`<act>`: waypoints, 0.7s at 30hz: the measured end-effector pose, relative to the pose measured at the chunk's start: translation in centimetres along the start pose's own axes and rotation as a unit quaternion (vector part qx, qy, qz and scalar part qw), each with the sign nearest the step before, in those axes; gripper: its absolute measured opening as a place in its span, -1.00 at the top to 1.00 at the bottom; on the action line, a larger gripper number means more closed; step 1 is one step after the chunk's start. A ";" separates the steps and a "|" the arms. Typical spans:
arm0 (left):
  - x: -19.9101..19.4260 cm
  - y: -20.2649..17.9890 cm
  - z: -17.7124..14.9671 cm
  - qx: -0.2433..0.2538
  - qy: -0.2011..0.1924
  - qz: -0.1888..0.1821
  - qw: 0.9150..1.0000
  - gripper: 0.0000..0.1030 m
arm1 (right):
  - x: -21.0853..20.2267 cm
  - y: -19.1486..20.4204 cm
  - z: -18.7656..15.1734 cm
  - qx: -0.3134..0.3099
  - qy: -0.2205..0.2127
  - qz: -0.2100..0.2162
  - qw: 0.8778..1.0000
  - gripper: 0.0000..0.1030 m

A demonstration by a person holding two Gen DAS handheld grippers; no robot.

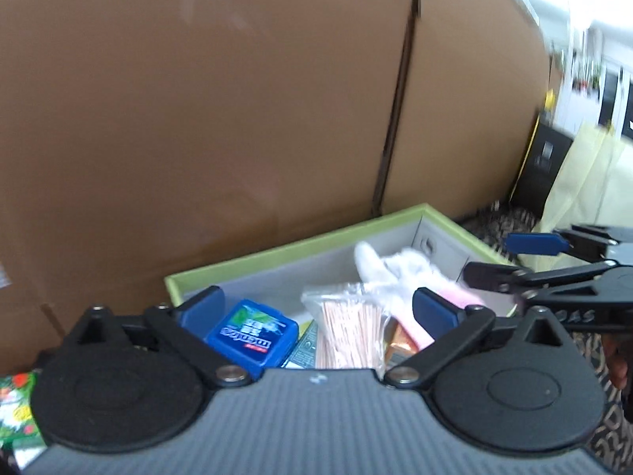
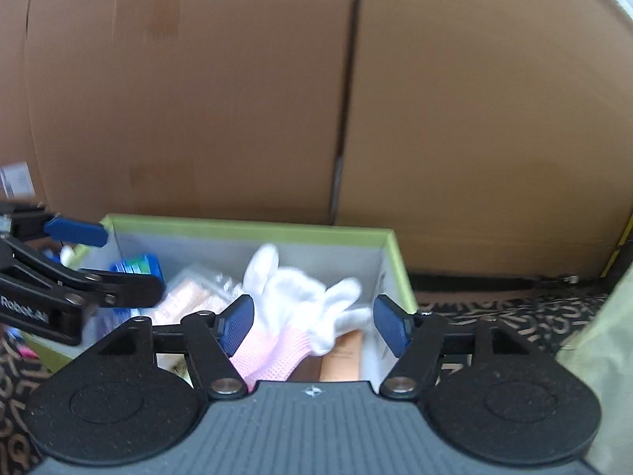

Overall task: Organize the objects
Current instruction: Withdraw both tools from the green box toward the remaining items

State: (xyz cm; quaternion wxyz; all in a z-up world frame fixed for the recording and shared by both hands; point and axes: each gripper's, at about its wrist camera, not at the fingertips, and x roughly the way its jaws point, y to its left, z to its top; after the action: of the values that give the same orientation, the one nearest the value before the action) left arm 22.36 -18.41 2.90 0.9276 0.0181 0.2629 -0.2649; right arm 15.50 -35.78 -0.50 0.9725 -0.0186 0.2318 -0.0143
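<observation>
Cardboard wall [image 2: 198, 99] behind, patterned bench [image 2: 494, 316] below. Green-rimmed box [image 2: 253, 226] holding glove [image 2: 300, 316], blue mint tin [image 1: 253, 330], bagged sticks [image 1: 348, 328] — collected there for tidying. Left tongs [image 1: 316, 308] spread, empty, over tin. Right tongs [image 2: 312, 322] spread around glove cuff, not pinching; looks like drop-off or pre-grab.

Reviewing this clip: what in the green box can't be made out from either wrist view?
- Glove: cuff hidden behind the right gripper body, right wrist view; motion-blurred.
- Blue Mentos pack: lower edge covered by the left gripper, left wrist view.
- Brown item under the glove: mostly hidden, unidentifiable.
- Green box floor: covered by contents.
</observation>
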 end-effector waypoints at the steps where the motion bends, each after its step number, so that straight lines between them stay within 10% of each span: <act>1: -1.1 0.2 -0.1 -0.003 -0.009 -0.001 1.000 -1.00 | -1.2 0.0 0.1 0.008 -0.012 -0.003 1.000 -0.47; 12: -14.0 4.6 -8.5 -0.051 -0.033 0.103 0.993 -1.00 | -10.8 5.4 -3.4 0.082 -0.091 0.080 0.989 -0.79; 21: -18.1 11.2 -15.1 -0.138 0.014 0.169 0.976 -1.00 | -8.5 14.7 -8.7 0.068 -0.025 0.174 0.982 -0.78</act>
State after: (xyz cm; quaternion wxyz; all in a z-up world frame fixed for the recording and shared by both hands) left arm 7.73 2.57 -2.28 0.9488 -0.0619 0.3028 -0.0649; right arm 4.30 -21.01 -5.03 0.9645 0.0880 0.2060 0.1398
